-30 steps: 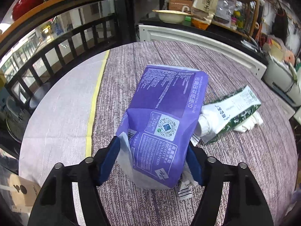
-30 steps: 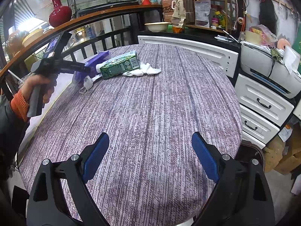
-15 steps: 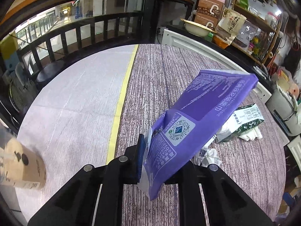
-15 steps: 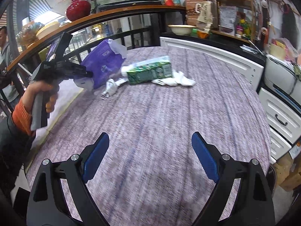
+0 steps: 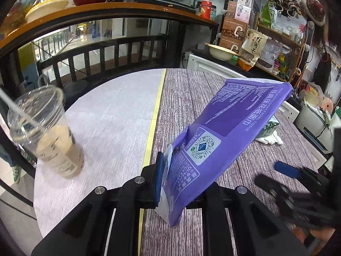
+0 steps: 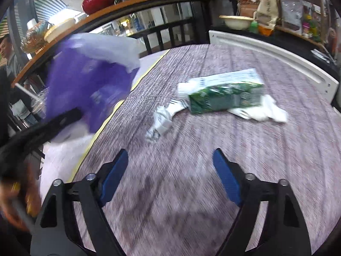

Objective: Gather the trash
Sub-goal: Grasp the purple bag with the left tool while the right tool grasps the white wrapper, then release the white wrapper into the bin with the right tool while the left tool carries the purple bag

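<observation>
The left gripper has its jaws pinched nearly together on the bottom flap of the purple tissue pack, which juts up toward two o'clock, clear of the table. It looks light and floppy, a thin plastic wrapper that is mostly empty, I'd guess, since it crumples where it is pinched; the film is slick, so a bite on a folded seam or corner seems safer than one on the smooth face.

The right gripper holds nothing; its jaws stand wide but are closing, with only bare tablecloth between them. Ahead of it, around one o'clock, lies the green carton on its side, resting on white tissues. A crumpled paper wad lies at twelve. The carton should be stiffer and take a grip across its narrow sides; the blur makes it hard to say whether it is dented.

A second ago the purple pack lay on the table between open left jaws; now it is clamped and lifted, and a plastic cup of milky drink has swung into view at nine o'clock. The right gripper has come much nearer the carton.
</observation>
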Demonstrator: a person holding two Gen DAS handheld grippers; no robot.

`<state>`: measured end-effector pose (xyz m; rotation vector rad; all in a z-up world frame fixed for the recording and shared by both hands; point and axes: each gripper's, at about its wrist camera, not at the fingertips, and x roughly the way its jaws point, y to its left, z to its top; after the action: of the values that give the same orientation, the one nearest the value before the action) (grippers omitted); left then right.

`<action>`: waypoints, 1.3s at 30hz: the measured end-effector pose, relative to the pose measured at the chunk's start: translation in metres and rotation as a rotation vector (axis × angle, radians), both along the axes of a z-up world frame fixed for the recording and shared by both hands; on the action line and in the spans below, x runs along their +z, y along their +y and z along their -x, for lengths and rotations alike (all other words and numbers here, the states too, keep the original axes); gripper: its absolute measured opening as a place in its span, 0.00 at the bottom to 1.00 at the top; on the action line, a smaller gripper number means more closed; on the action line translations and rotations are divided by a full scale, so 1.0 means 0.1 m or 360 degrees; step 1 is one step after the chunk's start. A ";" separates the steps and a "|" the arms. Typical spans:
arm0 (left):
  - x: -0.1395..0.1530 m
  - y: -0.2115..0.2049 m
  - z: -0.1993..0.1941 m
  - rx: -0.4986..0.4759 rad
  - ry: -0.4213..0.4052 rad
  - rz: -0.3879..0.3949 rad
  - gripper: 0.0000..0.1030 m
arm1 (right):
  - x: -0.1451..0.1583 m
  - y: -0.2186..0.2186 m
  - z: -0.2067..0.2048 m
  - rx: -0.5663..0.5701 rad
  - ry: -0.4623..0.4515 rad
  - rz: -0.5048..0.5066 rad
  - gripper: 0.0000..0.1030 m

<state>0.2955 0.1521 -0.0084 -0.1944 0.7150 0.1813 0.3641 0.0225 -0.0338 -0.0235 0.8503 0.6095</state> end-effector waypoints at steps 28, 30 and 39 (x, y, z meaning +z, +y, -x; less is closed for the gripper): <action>-0.07 0.01 0.47 0.0016 -0.0035 0.0085 0.14 | 0.05 -0.13 0.46 0.0074 -0.0073 0.0067 0.26; -0.07 -0.08 0.50 -0.0008 -0.0028 0.0074 0.14 | 0.08 -0.35 0.57 0.0044 -0.0076 0.0029 0.26; -0.04 -0.63 0.64 -0.0187 -0.0024 0.0046 0.14 | 0.15 -1.29 1.00 -0.0218 -0.0226 0.0070 0.26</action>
<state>0.2318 0.0891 -0.0120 -0.1808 0.7122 0.0572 0.2642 -0.1061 -0.0192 -0.0473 0.7211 0.4548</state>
